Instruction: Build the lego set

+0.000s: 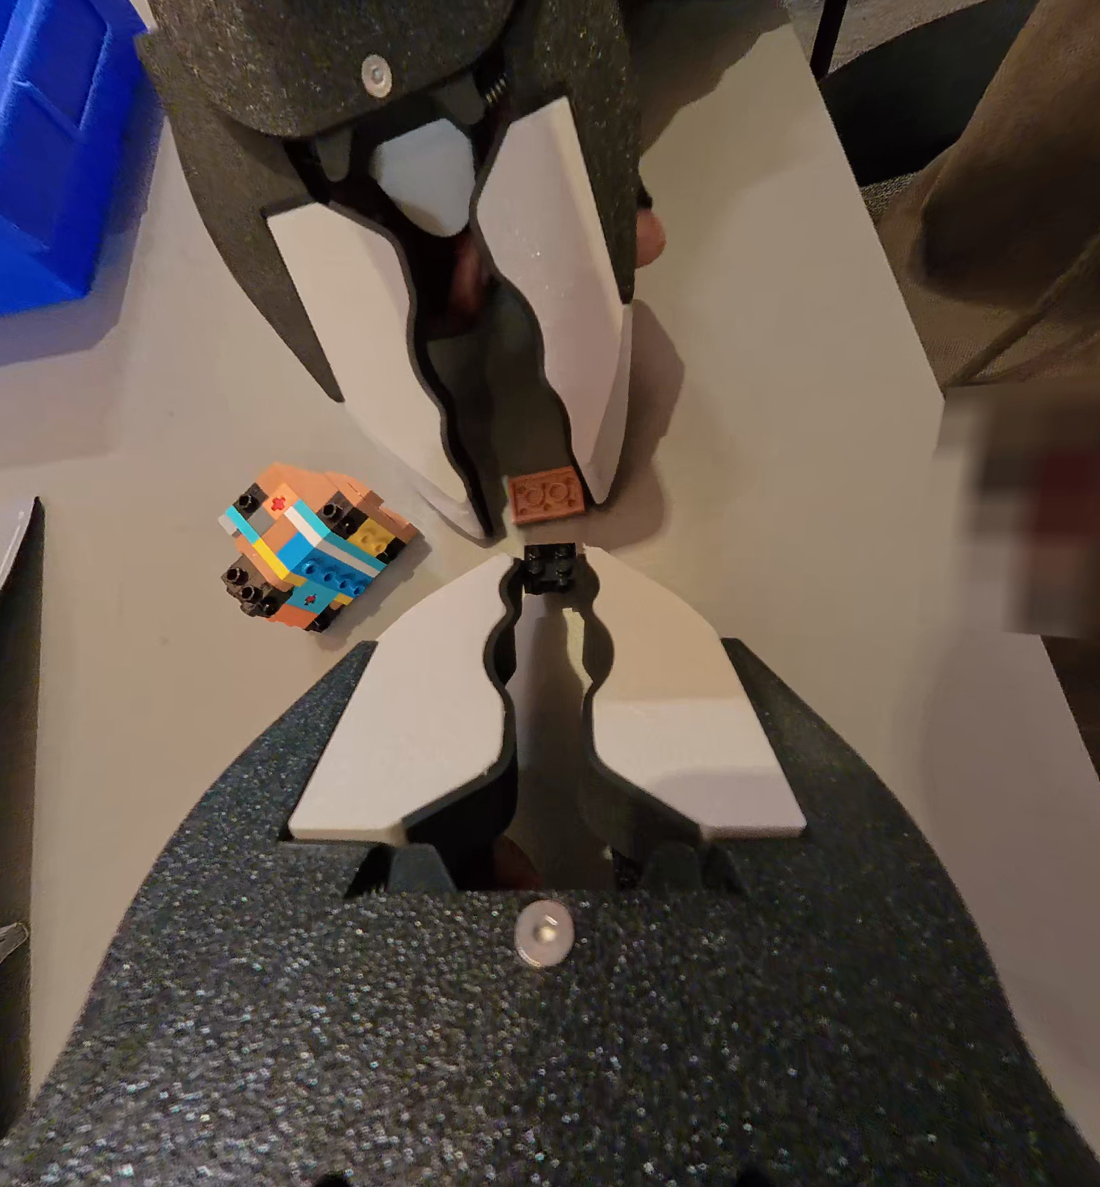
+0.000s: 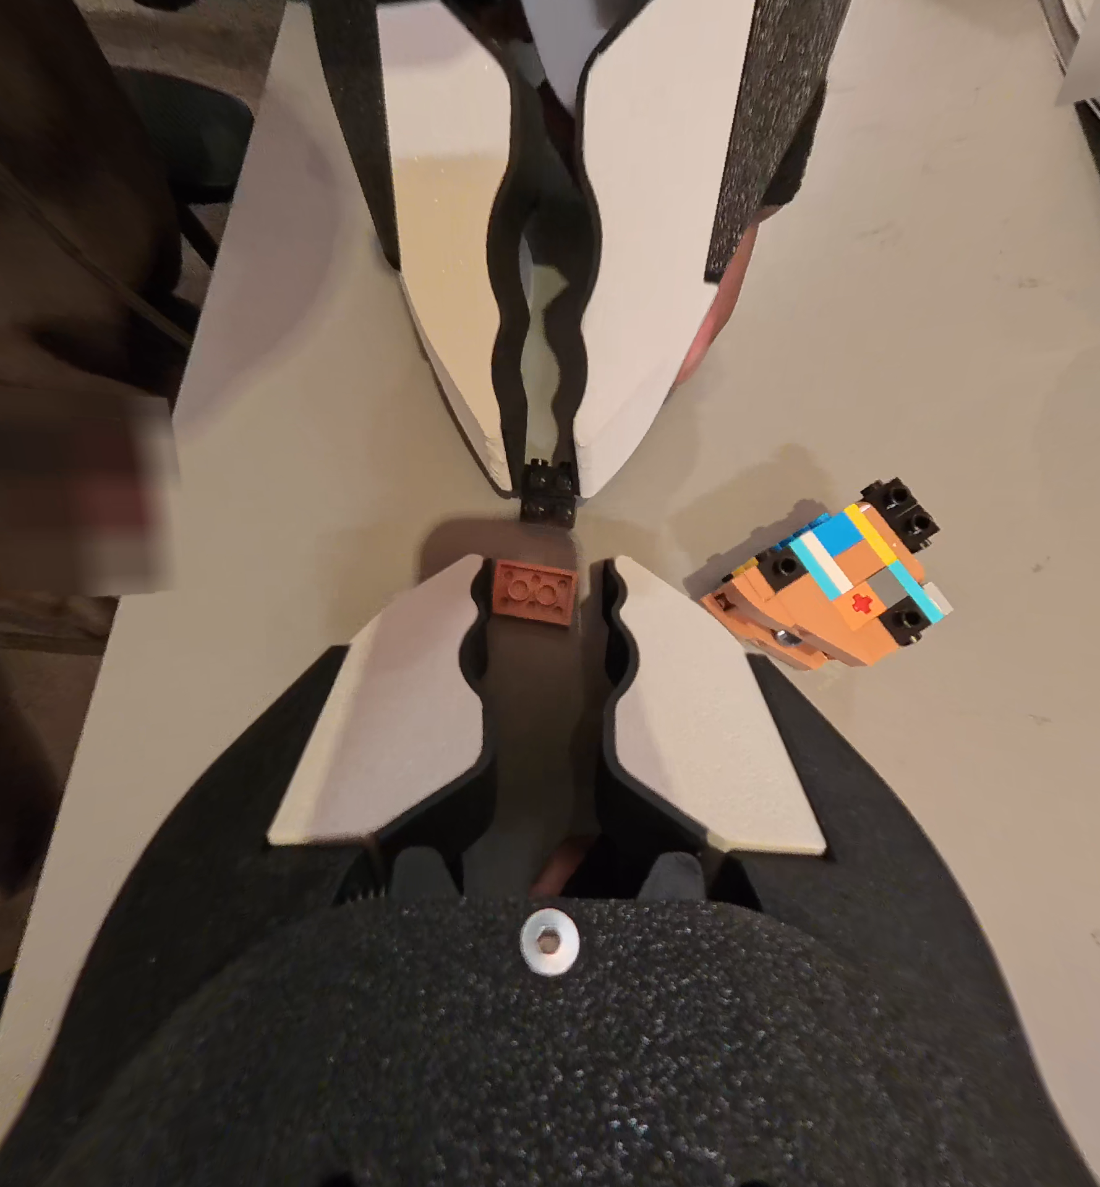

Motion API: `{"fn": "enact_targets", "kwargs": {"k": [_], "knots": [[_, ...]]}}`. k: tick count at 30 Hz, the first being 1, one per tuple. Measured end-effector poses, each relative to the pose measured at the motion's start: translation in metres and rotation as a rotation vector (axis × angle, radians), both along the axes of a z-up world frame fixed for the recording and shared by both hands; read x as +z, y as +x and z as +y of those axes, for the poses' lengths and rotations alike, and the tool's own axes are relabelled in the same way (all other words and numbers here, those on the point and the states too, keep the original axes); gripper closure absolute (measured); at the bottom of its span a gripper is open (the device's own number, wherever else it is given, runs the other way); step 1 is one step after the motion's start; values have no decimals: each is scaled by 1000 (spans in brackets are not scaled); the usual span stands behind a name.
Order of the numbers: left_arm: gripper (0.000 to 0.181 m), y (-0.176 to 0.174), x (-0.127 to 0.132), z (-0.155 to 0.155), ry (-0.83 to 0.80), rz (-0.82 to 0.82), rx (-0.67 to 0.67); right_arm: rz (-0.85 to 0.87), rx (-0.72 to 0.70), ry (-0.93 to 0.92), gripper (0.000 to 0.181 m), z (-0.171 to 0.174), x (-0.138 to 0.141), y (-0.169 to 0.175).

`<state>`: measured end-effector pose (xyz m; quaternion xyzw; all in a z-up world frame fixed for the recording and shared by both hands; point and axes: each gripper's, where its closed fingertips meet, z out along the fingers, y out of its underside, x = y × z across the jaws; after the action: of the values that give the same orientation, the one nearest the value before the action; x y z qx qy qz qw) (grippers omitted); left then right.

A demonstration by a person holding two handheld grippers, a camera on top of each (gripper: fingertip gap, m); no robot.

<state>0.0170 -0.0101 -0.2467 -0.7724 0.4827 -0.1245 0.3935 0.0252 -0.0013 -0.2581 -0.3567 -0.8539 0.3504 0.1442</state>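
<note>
The black brick (image 1: 550, 568) is tiny, hard and light, so it won't flex at all, but smooth plastic that small can twist or pop out if the pinch is off-centre. Right now the left tongs (image 1: 550, 565) are clamped on it by its side walls, right at the very tips, studs poking out forward. Seems like the sensible hold, since it leaves the mating face free.

Facing it, the brown plate (image 2: 534, 598) sits between the tips of the right tongs (image 2: 537, 594). It's touching the left finger, but there's a visible gap on the other side, so I honestly can't tell whether it's gripped or just resting there. It's thin, so I'd grab it by the long edges, and it'll want to tip if squeezed unevenly.

The two pieces are very close but not touching, just above the bench (image 1: 149, 706).

The half-built model (image 1: 316, 546), orange with blue, yellow and black bits, lies tilted on the bench off to the side. A blue bin (image 1: 27, 160) sits in the far corner.
</note>
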Motion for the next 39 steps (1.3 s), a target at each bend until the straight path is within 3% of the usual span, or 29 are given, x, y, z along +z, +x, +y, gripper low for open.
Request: {"fn": "enact_targets", "kwargs": {"k": [8,21,26,33,39], "knots": [[165,2,-1,0,-20,-29,9,21,-6,12,148,16,1,13],[165,2,-3,-2,-34,-66,67,1,-27,7,157,5,0,4],[165,0,11,-3,30,-149,132,50,-78,-139,157,0,19,2],[165,-7,40,-6,72,-389,243,272,-166,-147,157,3,43,-8],[166,-12,55,-4,-57,-656,369,583,-213,153,157,8,52,-18]]}}
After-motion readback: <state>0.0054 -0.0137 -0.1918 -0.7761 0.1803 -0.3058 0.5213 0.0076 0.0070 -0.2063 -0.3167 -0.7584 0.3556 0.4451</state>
